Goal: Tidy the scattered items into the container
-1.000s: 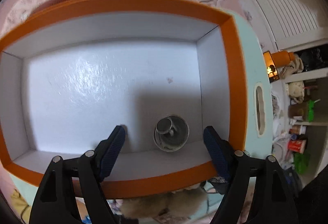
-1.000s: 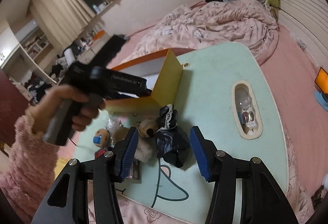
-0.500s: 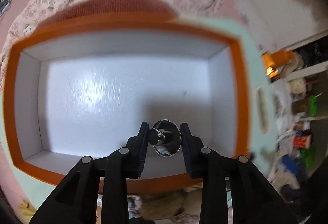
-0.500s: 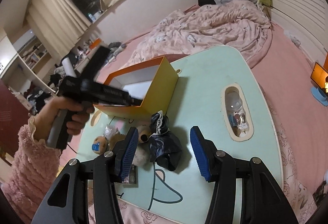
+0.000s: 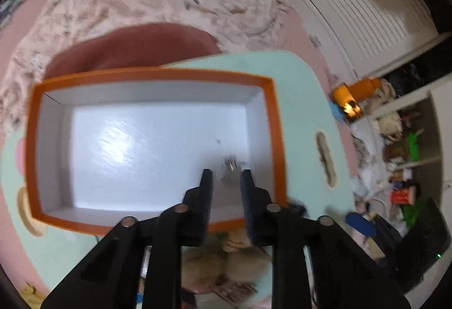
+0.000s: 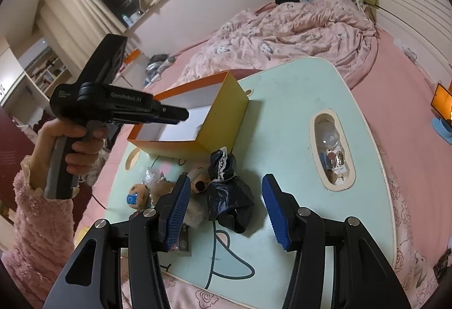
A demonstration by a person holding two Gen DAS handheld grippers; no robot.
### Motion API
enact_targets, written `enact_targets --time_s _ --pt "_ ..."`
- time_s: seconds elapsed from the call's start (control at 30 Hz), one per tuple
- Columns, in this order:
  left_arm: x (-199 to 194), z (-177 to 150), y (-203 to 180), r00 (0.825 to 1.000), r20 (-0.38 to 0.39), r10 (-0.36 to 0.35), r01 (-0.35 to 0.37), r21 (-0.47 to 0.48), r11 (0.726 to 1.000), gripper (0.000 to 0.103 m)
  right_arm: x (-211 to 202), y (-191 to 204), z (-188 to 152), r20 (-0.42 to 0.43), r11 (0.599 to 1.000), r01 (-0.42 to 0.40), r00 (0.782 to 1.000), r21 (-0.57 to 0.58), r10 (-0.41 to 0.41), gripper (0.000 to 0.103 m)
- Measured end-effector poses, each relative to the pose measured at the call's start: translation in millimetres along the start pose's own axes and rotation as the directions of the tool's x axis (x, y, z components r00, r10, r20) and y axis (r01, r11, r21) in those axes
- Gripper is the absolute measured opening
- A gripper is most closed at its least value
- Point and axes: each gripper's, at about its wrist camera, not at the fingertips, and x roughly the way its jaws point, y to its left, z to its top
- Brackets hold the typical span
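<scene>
Small shiny metal piece, blurred, lies on the white floor of the orange-rimmed cardboard box, near its right front corner. It shows just past the tips of my left gripper. The jaws are closing to a narrow gap with nothing pinched between them, as far as the blur lets me tell.

Risks as I read them:
- The box sits at the far-left edge of the mint-green counter, which itself stands on a bed. A knock on the box rim could slide or tip it off.
- The black crumpled plastic bag is limp. A pinch may catch only a fold, so it could sag or drop short of the box.
- The brown plush bear is touching the bag and partly behind my right jaw, so closing could drag it along too.
- The clear wrapper and the small bear with a blue tag lie near the counter's front-left edge, where a sweep could push them off.

Pose: the hand in a pink fluffy sleeve holds the left tool above the box, pointing steeply down into it. My right gripper hangs over the bag, angled down, jaws part open on either side of it and holding nothing.
</scene>
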Motion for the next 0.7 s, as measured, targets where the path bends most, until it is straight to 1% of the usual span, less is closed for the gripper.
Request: enact_targets --time_s 0.03,0.07,0.1,0.17,0.23,0.27,0.33,0.4,0.47,0.53,0.57,0.6,0.7 --pt "1 0 0 1.0 -0.005 0.014 -0.014 0.004 1.0 0.021 0 0 0 0.002 1.0 0.0 1.0 -0.002 0.0 0.052" --pt "3 0 1 0.999 -0.017 0.034 -0.034 -0.003 0.999 0.025 0 1 0 0.004 1.0 0.0 1.0 -0.002 0.0 0.052" --pt "6 1 4 0.999 -0.028 0.043 -0.043 -0.024 0.999 0.033 0 1 0 0.006 1.0 -0.001 1.0 -0.003 0.001 0.052" --pt "10 5 9 0.999 -0.015 0.03 -0.031 -0.068 0.997 0.043 1 1 0 0.007 1.0 -0.005 1.0 -0.004 0.005 0.052" --pt "16 10 10 1.0 0.008 0.023 -0.022 -0.087 0.996 0.064 2 1 0 0.001 1.0 -0.011 1.0 -0.002 0.011 0.052" --pt "21 13 9 1.0 0.014 0.026 -0.025 -0.089 0.996 0.065 3 1 0 -0.003 1.0 -0.013 1.0 -0.003 0.013 0.052" --pt "32 15 7 0.999 -0.001 0.042 -0.042 -0.086 0.995 0.065 4 1 -1 -0.007 1.0 -0.014 1.0 -0.005 0.014 0.052" --pt "46 14 4 0.999 -0.037 0.033 -0.036 -0.077 0.996 0.065 4 1 -1 -0.007 1.0 -0.015 1.0 -0.004 0.015 0.052" --pt "57 10 3 0.996 -0.072 0.058 -0.063 -0.064 0.996 0.064 3 -1 -1 -0.003 1.0 -0.014 1.0 0.001 0.014 0.052" --pt "64 7 2 0.993 -0.093 0.078 -0.083 -0.043 0.996 0.049 2 -3 0 0.001 1.0 -0.013 1.0 0.007 0.013 0.053" --pt "64 6 1 0.991 -0.085 0.103 -0.105 -0.02 0.994 0.04 2 -5 1 0.003 1.0 -0.013 1.0 0.01 0.013 0.053" --pt "64 5 0 0.989 -0.093 0.114 -0.116 -0.011 0.993 0.027 2 -6 1 0.005 1.0 -0.013 1.0 0.013 0.013 0.054" --pt "63 6 4 0.989 -0.098 0.112 -0.111 0.012 0.994 0.024 3 -7 2 0.005 1.0 -0.012 1.0 0.02 0.012 0.054"
